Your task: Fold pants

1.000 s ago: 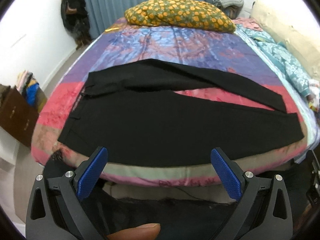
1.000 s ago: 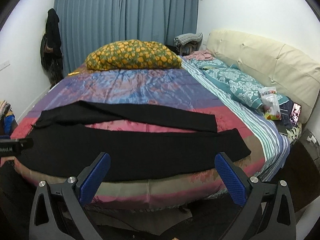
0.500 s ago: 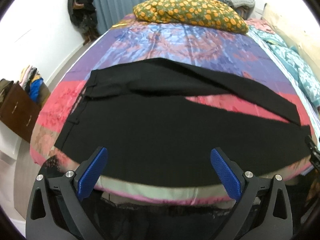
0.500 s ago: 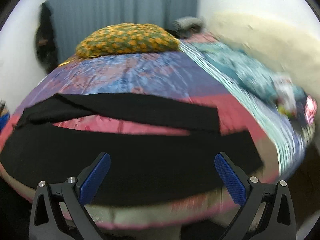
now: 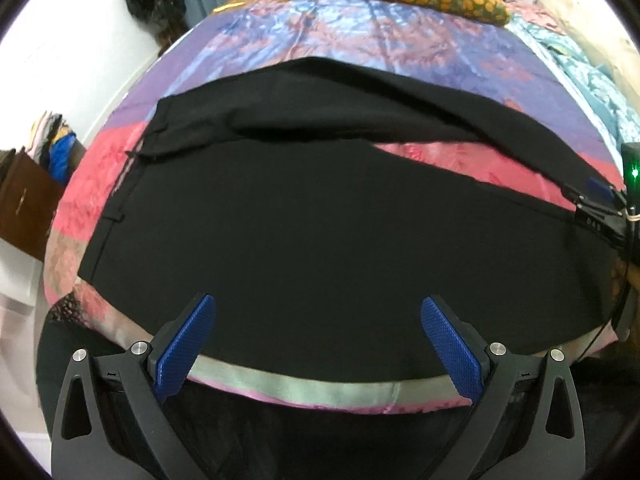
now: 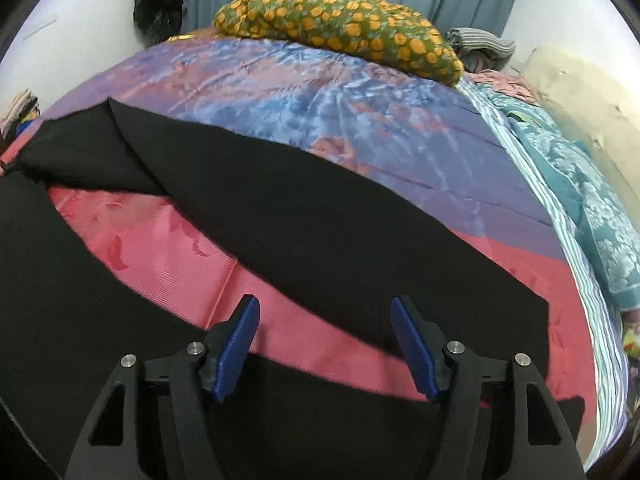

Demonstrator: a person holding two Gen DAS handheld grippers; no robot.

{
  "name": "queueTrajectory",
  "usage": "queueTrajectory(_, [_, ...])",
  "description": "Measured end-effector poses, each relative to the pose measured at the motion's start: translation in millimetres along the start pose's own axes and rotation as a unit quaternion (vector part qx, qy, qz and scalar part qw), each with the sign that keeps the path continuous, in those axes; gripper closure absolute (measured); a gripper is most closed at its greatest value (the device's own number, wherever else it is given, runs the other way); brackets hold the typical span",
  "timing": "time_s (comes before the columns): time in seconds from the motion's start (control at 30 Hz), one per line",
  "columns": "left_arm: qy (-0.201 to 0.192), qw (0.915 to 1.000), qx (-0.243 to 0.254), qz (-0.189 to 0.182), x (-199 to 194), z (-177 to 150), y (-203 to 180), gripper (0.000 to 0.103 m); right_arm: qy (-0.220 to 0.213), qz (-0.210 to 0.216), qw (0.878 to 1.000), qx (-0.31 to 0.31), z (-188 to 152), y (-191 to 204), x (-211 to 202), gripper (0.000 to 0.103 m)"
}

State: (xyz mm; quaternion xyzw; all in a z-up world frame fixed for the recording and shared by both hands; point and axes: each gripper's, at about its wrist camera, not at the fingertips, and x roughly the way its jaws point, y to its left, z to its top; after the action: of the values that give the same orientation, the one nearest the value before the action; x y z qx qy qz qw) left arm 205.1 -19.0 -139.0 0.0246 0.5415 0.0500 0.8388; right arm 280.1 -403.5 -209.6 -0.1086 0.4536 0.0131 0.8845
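The left gripper (image 5: 318, 344) hangs spread wide over the near leg of the black pants (image 5: 320, 240). The right gripper (image 6: 324, 344), jaws just narrowing (nothing between them), hovers above the bedspread (image 6: 168, 256) between both legs; a pillow (image 6: 340, 20) lies far.
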Motion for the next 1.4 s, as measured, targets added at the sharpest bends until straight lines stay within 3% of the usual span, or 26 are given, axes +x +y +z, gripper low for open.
queueTrajectory(0.13, [0.005,1.0000,-0.003,0.006,12,6,3,0.001,0.010,-0.001,0.999,-0.030,1,8,17,0.036])
queueTrajectory(0.23, [0.014,0.9999,-0.004,0.010,20,8,5,0.001,0.012,-0.002,0.999,-0.040,1,6,24,0.047])
queueTrajectory(0.3, [0.018,0.9998,-0.004,0.012,24,8,5,0.001,0.014,0.002,0.999,-0.043,6,2,25,0.069])
queueTrajectory(0.37, [0.021,0.9997,-0.004,0.013,26,9,5,0.001,0.014,-0.009,0.998,-0.052,18,-2,24,0.081])
queueTrajectory(0.47, [0.015,0.9997,-0.013,0.010,24,17,6,0.001,-0.006,-0.042,0.997,-0.069,67,-23,23,0.081])
queueTrajectory(0.53, [0.006,0.9998,-0.017,0.008,20,27,2,0.001,-0.025,-0.073,0.996,-0.033,124,-69,28,0.056])
queueTrajectory(0.57, [0.001,0.9998,-0.017,0.007,17,32,0,0.001,-0.024,-0.074,0.997,-0.005,144,-91,30,0.037])
queueTrajectory(0.6, [-0.004,0.9998,-0.018,0.005,15,35,-2,0.001,-0.032,-0.074,0.997,0.020,158,-110,29,0.033])
queueTrajectory(0.7, [-0.013,0.9997,-0.020,0.002,13,38,-4,0.001,-0.065,-0.141,0.986,0.057,181,-154,15,0.030])
queueTrajectory(0.8, [0.000,0.9999,-0.017,0.004,24,34,-5,0.001,-0.053,-0.130,0.984,0.106,170,-189,16,0.030])
queueTrajectory(0.9, [0.027,0.9995,-0.017,0.000,40,28,-8,0.001,-0.037,-0.064,0.982,0.176,137,-209,18,0.031])
queueTrajectory(1.03, [0.043,0.9990,-0.008,-0.002,49,25,-17,0.001,-0.035,0.132,0.967,0.214,102,-185,30,0.030])
queueTrajectory(1.1, [0.041,0.9992,-0.001,0.001,50,25,-23,0.001,0.021,0.230,0.952,0.202,85,-159,62,0.031])
queueTrajectory(1.13, [0.042,0.9991,0.002,0.002,51,25,-25,0.001,0.054,0.258,0.948,0.177,84,-147,80,0.031])
queueTrajectory(1.2, [0.050,0.9987,0.009,0.000,54,25,-33,0.001,0.092,0.234,0.960,0.123,88,-129,105,0.032])
queueTrajectory(1.27, [0.051,0.9986,0.015,0.001,53,24,-36,0.001,0.072,0.217,0.963,0.140,101,-143,120,0.034])
queueTrajectory(1.3, [0.048,0.9986,0.020,0.002,51,24,-38,0.001,0.061,0.190,0.967,0.160,106,-158,125,0.034])
queueTrajectory(1.33, [0.046,0.9987,0.022,0.003,50,23,-37,0.001,0.051,0.137,0.969,0.199,108,-186,130,0.034])
queueTrajectory(1.4, [0.040,0.9987,0.029,0.010,49,25,-35,0.001,0.061,0.046,0.957,0.279,96,-237,136,0.034])
